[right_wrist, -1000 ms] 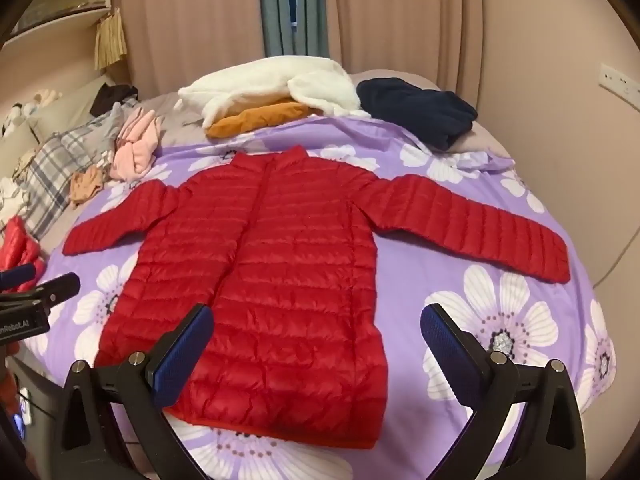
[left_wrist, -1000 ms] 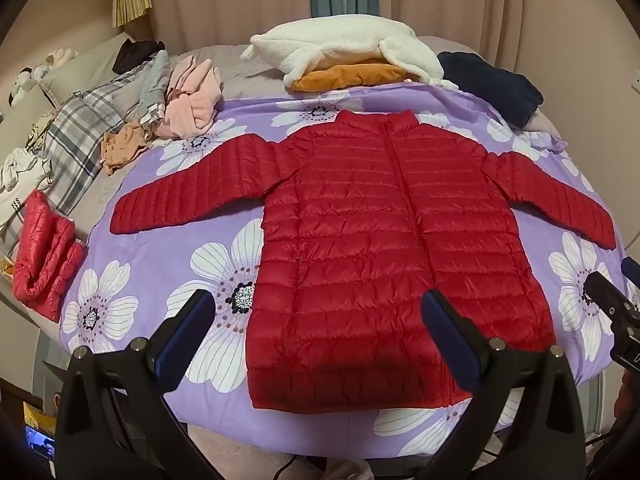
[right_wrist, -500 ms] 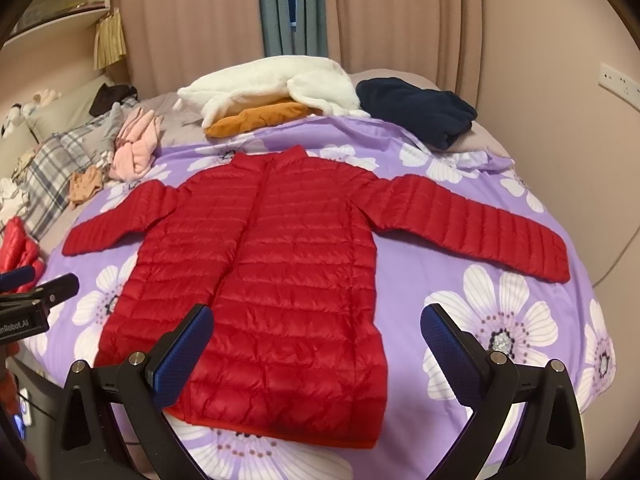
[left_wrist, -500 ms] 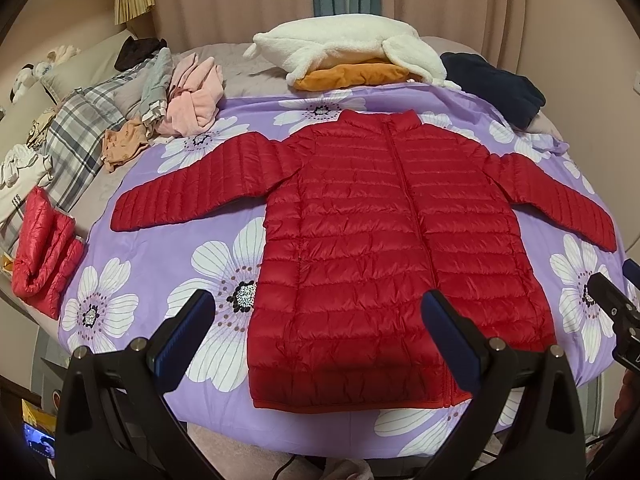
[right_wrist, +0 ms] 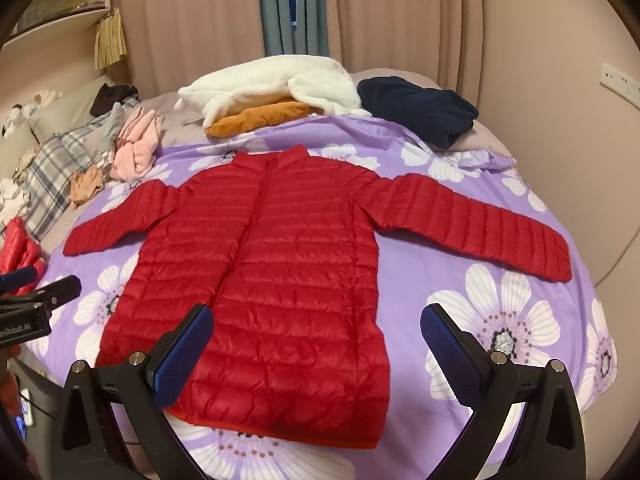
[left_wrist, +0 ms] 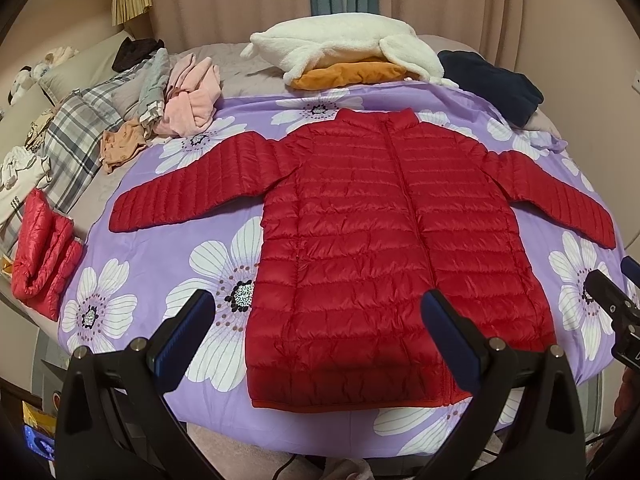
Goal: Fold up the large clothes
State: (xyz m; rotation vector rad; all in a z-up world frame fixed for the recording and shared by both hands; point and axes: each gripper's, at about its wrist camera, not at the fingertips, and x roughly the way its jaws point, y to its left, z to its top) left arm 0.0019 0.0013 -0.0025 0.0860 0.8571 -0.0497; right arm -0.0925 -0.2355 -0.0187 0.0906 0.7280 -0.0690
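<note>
A red quilted down jacket (left_wrist: 384, 248) (right_wrist: 272, 272) lies flat and zipped on a purple flowered bedspread (left_wrist: 168, 248) (right_wrist: 500, 308), both sleeves spread out sideways, collar at the far end. My left gripper (left_wrist: 318, 320) hovers open above the jacket's hem, left of the zip line, holding nothing. My right gripper (right_wrist: 318, 332) is open too, over the hem's right half, empty. The right gripper also shows at the right edge of the left wrist view (left_wrist: 612, 300), and the left gripper at the left edge of the right wrist view (right_wrist: 40, 292).
A folded red jacket (left_wrist: 42, 256) lies at the bed's left edge. Pink clothes (left_wrist: 190, 100), a plaid cloth (left_wrist: 76, 136), a white fleece over an orange garment (left_wrist: 344, 46) and a navy garment (left_wrist: 492, 84) line the far side. Curtains and walls stand behind.
Both views have shifted only slightly; the jacket and the two open grippers stay as they were.
</note>
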